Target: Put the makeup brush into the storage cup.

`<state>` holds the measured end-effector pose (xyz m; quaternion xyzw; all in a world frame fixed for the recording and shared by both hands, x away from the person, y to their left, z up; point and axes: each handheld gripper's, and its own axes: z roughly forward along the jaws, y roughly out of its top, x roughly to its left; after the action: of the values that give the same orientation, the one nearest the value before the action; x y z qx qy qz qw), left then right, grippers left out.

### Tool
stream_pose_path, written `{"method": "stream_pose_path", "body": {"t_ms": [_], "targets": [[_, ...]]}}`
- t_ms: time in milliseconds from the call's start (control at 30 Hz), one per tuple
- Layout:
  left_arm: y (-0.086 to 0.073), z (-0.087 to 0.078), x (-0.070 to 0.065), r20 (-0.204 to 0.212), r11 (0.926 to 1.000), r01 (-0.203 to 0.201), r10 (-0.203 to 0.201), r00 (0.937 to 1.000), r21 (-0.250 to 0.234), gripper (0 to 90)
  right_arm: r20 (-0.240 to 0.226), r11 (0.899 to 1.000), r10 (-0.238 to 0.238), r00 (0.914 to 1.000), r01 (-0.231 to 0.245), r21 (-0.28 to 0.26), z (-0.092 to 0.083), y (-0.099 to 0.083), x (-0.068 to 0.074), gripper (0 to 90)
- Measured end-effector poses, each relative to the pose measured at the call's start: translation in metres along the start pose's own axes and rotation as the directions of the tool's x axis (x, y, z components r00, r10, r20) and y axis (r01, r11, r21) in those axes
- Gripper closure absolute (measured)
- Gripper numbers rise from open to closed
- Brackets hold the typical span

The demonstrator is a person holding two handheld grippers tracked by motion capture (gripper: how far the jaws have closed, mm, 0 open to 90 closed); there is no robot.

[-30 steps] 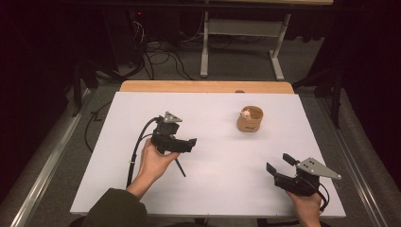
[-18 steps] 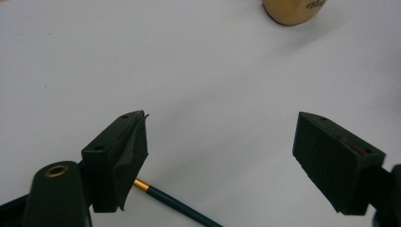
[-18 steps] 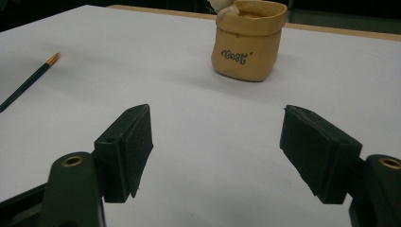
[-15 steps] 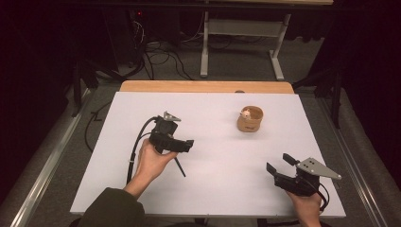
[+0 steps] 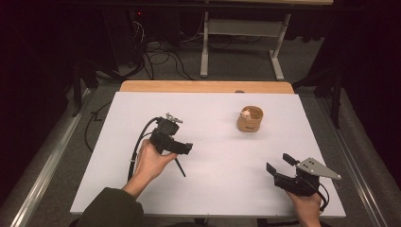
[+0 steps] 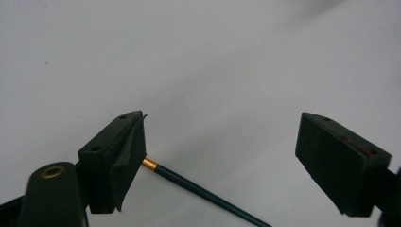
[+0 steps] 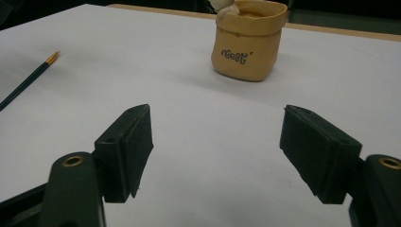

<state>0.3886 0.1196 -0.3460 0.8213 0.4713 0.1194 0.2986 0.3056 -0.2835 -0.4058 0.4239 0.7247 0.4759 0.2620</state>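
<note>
A dark teal pencil (image 5: 180, 167) with a gold band lies flat on the white table (image 5: 217, 142). My left gripper (image 5: 182, 148) hovers right over its upper end, jaws open and tilted down at the table. In the left gripper view the pencil (image 6: 198, 187) runs out from under the left jaw toward the lower right, between the open jaws of the left gripper (image 6: 222, 156). A tan sack-shaped cup (image 5: 249, 119) with a small white figure in it stands at the back right. My right gripper (image 5: 280, 163) rests open near the front right, facing the cup (image 7: 248, 42); the pencil (image 7: 28, 80) shows far to the left of the right gripper (image 7: 215, 151).
A wooden strip (image 5: 206, 86) borders the table's far edge. Beyond it on the floor are cables (image 5: 156, 56) and a metal table frame (image 5: 246, 33). Bare white surface lies between the two grippers.
My left gripper has drifted slightly left above the pencil. The pencil, the cup and the right gripper have stayed where they were.
</note>
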Motion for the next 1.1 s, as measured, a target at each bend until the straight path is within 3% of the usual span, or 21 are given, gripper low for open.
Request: {"method": "stream_pose_path", "body": {"t_ms": [467, 1100], "targets": [[0.001, 0.008, 0.004, 0.005, 0.9954, 0.004, -0.005, 1.0, 0.096, 15.3, -0.001, 1.0, -0.001, 1.0, 0.001, -0.002, 0.0, 0.0, 0.0, 28.2], [-0.007, 0.017, 0.011, 0.012, 0.9878, 0.041, -0.043, 0.999, 0.15, 14.2, -0.002, 1.0, -0.002, 1.0, 0.002, -0.002, 0.0, 0.0, 0.0, 28.2]]}}
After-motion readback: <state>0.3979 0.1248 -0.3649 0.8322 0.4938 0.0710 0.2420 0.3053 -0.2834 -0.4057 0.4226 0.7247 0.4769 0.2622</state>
